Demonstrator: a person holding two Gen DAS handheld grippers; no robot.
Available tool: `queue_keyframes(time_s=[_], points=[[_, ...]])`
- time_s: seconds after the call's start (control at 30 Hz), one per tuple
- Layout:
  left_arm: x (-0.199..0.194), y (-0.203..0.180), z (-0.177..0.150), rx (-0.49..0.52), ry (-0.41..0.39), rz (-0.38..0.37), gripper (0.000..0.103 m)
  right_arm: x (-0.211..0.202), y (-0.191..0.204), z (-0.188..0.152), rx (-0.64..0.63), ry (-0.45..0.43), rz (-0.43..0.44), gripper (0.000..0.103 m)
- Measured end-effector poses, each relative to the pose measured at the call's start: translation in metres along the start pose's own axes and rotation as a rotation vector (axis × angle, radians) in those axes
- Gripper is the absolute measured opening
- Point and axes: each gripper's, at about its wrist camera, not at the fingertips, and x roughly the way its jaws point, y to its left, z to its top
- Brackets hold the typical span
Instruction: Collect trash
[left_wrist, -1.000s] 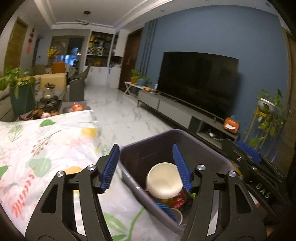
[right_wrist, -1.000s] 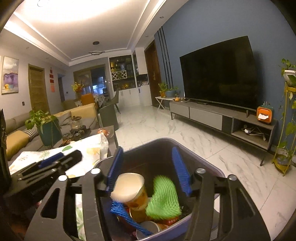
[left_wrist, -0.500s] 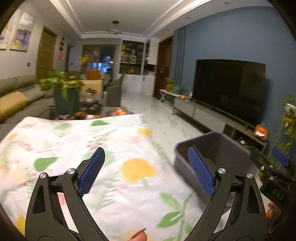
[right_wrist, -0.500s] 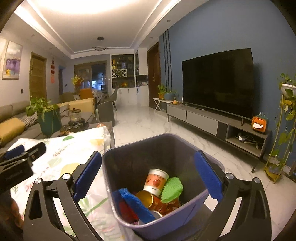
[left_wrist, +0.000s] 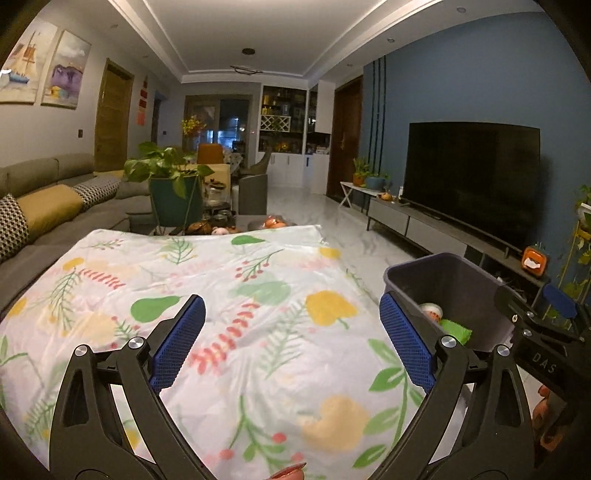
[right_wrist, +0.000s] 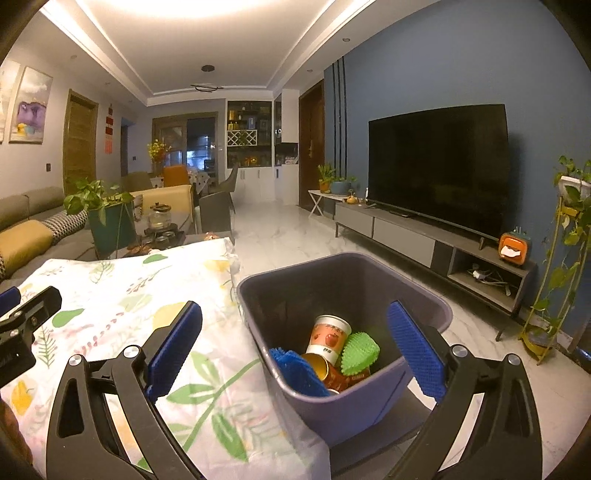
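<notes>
A grey-purple trash bin stands on the floor beside the table's right edge. Inside lie a paper cup with red print, a green spiky scrubber, a blue scrubber and a tin. My right gripper hangs open above the bin's near rim, nothing between its blue pads. My left gripper is open and empty over the floral tablecloth. In the left wrist view the bin sits to the right, with the right gripper's body beside it.
A potted plant, teaware and fruit stand at the table's far end. A sofa runs along the left. A TV on a low cabinet lines the blue wall, with a plant stand at far right. Marble floor lies between.
Both grippers opened wide and drew back from the bin. The cup and green scrubber dropped into it. The left gripper swung left over the tablecloth.
</notes>
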Motion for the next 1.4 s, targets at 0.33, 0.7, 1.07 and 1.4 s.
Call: queue_keyframes(time_s=[0.33, 0.7, 1.07, 1.4], points=[[-0.041, 0.024, -0.015, -0.006, -0.003, 0.015, 0.094, -0.046, 0.02, -0.013, 0.006, 0.002, -0.002, 0.097], [-0.099, 0.041, -0.034, -0.011, -0.015, 0.007, 0.094, -0.105, 0.036, -0.032, 0.009, 0.0, 0.008, 0.097], [-0.143, 0.057, -0.051, -0.033, -0.032, 0.023, 0.094, -0.149, 0.051, -0.049, -0.017, 0.002, 0.046, 0.097], [-0.167, 0.066, -0.059, -0.051, -0.034, 0.018, 0.094, -0.17, 0.062, -0.053, -0.031, -0.023, 0.043, 0.097]])
